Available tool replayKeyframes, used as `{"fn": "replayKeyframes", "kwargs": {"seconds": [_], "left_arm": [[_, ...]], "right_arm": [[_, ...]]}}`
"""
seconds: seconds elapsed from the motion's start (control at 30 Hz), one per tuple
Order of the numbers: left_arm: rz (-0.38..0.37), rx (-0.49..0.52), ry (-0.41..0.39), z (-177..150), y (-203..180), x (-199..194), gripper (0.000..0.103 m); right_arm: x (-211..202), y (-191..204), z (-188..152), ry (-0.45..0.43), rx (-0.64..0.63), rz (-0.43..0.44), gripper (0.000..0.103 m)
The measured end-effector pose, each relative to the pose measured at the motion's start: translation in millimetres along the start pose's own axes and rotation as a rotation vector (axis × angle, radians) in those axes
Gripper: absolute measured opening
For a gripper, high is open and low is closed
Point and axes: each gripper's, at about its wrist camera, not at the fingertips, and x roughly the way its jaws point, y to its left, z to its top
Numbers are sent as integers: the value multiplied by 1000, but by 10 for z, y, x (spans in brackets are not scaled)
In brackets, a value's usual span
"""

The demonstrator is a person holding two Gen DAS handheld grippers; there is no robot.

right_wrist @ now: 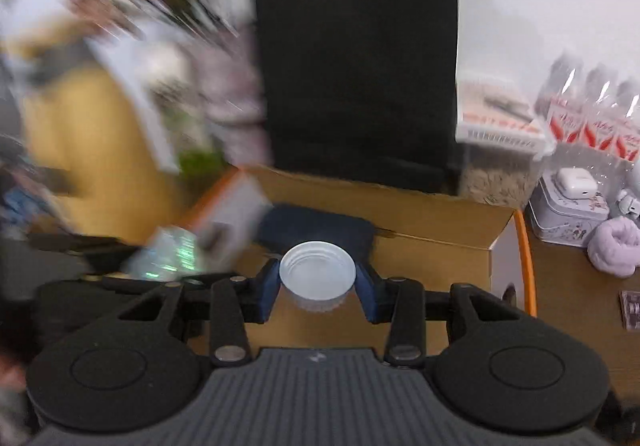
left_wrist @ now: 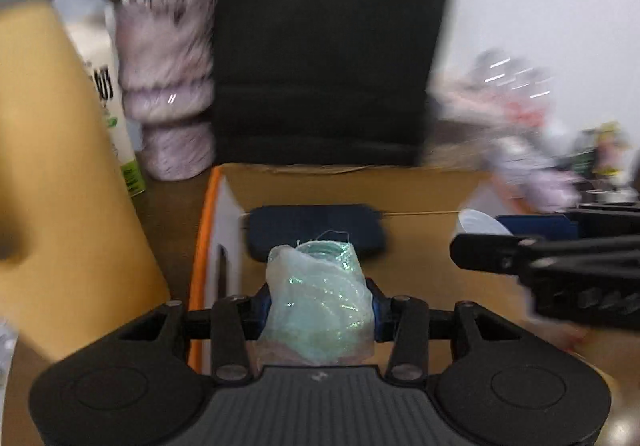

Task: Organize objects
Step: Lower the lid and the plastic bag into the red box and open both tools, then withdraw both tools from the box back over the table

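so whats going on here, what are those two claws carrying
A person is tidying up with a handheld claw in each hand. The left claw grips a shimmery, pale green crumpled bundle; the right claw grips a white ribbed lid. Both hang over an open cardboard box that already holds a dark blue case. The views are blurred. Nothing has been dropped in yet.
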Motion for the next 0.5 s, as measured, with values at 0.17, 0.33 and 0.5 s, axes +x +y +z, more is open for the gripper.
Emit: {"fn": "replayKeyframes", "kwargs": {"seconds": [0.17, 0.33, 0.5], "left_arm": [[88, -22, 8, 167, 166, 411, 56], [16, -77, -19, 229, 314, 374, 69], [14, -54, -73, 189, 164, 46, 80]], "right_arm": [[677, -151, 127, 89, 111, 20, 46], [617, -281, 137, 44, 137, 18, 75], [257, -345, 131, 12, 103, -33, 79]]}}
